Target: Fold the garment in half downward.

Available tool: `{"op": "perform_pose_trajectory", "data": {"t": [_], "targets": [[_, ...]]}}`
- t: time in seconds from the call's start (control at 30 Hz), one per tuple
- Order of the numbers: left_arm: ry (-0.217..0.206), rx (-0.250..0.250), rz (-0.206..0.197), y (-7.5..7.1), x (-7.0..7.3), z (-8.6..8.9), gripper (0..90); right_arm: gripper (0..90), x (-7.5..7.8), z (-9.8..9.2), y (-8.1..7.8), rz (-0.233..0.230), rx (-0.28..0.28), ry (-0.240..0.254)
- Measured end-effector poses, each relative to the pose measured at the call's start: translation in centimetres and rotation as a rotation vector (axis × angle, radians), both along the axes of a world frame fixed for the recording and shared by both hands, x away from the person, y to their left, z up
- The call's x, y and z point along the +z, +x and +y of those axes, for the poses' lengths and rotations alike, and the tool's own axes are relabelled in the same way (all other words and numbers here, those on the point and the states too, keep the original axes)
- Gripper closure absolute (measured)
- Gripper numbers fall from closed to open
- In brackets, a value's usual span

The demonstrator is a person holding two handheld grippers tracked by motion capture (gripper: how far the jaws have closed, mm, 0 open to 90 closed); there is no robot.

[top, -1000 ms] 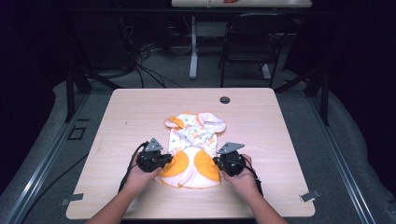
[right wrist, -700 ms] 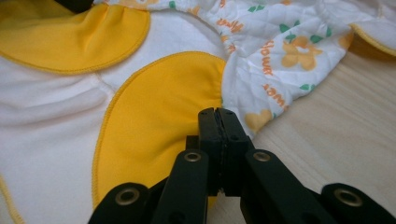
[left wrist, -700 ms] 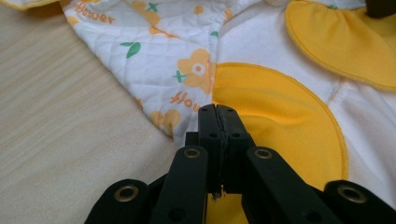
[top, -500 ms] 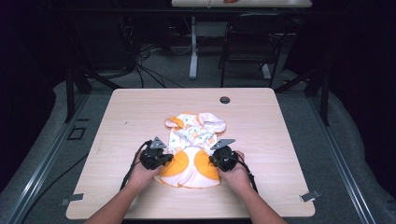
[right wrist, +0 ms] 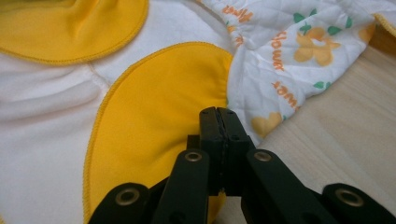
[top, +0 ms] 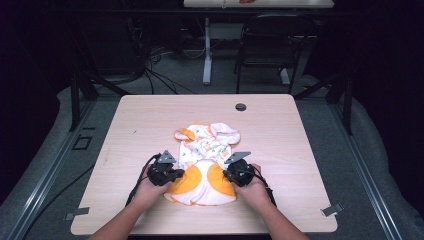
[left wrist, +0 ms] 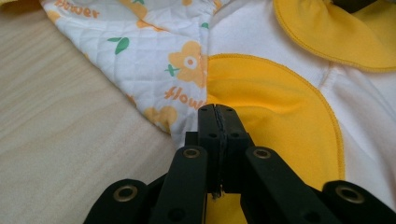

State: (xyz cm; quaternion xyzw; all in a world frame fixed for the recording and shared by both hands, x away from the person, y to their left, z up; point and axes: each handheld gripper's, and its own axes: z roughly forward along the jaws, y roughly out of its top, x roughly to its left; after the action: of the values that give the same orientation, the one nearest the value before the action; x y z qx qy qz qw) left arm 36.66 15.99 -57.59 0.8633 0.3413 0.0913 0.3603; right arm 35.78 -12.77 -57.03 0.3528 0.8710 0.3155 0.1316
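Both my forearms reach in from the near edge, hands low on the table (top: pixel 150 120). My left gripper (top: pixel 167 173) and right gripper (top: pixel 235 172) each have jaws pressed together, pinching the near sides of the baby garment (top: pixel 205 150) lying flat mid-table.

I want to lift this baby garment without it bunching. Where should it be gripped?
Grip the garment by its near side edges beside the two yellow patches, one claw coming in from each side. It lies flat there, and the edges are thin and free.
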Motion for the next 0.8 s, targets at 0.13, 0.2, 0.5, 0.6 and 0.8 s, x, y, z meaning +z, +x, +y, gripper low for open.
{"op": "perform_pose_trajectory", "data": {"t": [0.13,0.2,0.5,0.6,0.8], "targets": [[0.0,-0.014,0.005,-0.6,0.0,0.1,89.7,89.8,0.1,0.0,-0.5,0.006,0.022,-0.01],[-0.002,-0.019,0.004,-1.0,0.0,0.1,89.6,89.7,0.1,-0.1,-0.8,0.007,0.03,-0.01],[-0.01,-0.05,0.025,-2.9,0.0,0.2,89.6,89.7,0.2,-0.4,-2.4,0.022,0.071,-0.007],[-0.016,-0.058,0.029,-3.6,0.0,0.3,89.6,89.7,0.1,-0.5,-3.2,0.021,0.085,-0.005],[-0.028,-0.075,0.04,-4.8,0.0,0.5,89.6,89.7,0.2,-0.7,-4.5,0.023,0.113,-0.015]]}}
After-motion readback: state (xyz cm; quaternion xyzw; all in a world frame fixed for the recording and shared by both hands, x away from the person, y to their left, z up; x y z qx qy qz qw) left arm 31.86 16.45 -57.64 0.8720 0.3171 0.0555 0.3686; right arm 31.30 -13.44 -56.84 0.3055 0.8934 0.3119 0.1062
